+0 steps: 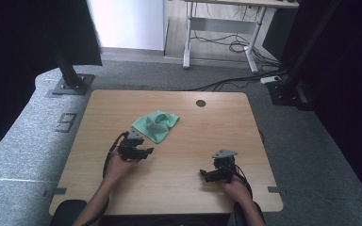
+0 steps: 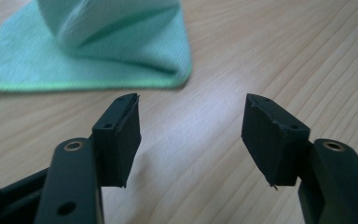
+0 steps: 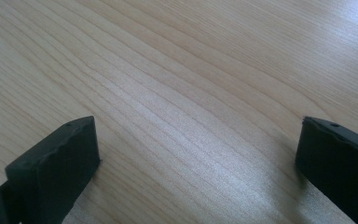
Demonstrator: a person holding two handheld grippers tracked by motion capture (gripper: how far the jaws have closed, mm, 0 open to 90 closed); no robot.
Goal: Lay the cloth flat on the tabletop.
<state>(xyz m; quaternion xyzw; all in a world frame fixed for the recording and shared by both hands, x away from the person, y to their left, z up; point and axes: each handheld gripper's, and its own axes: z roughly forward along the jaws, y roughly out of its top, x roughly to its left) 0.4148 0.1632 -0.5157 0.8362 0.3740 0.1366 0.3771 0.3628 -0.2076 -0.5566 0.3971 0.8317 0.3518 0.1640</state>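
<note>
High view: light wood table (image 1: 184, 183) with rounded corners and a dark round cable grommet (image 1: 201, 103) near the far edge. It stands on grey carpet (image 1: 23, 141). Black frame posts on base plates stand at far left (image 1: 70, 75) and far right (image 1: 287, 84). Behind, a white-legged desk (image 1: 221, 42) with loose cables (image 1: 235, 44) on the floor under it. The green cloth (image 1: 156, 124) lies crumpled on the table, left of centre, toward the far half. The left gripper (image 1: 146, 151) sits just on the near side of the cloth, apart from it, tips pointing right. The right gripper (image 1: 203, 174) is well apart from the cloth at near right, low over the table, tips pointing left. Forearms come in from the bottom edge.

Left gripper view: jaws stand partway apart with bare wood grain between them, nothing gripped. The cloth (image 2: 98, 46) lies beyond the tips at upper left; it is a folded hump with a flat hemmed edge on the table, not touching the pads (image 2: 121, 135).

Right gripper view: jaws stand wide apart over bare wood, nothing between them. Grain runs diagonally, with soft glare mid-surface. One pad (image 3: 60, 163) is low left, the other at the right edge.
</note>
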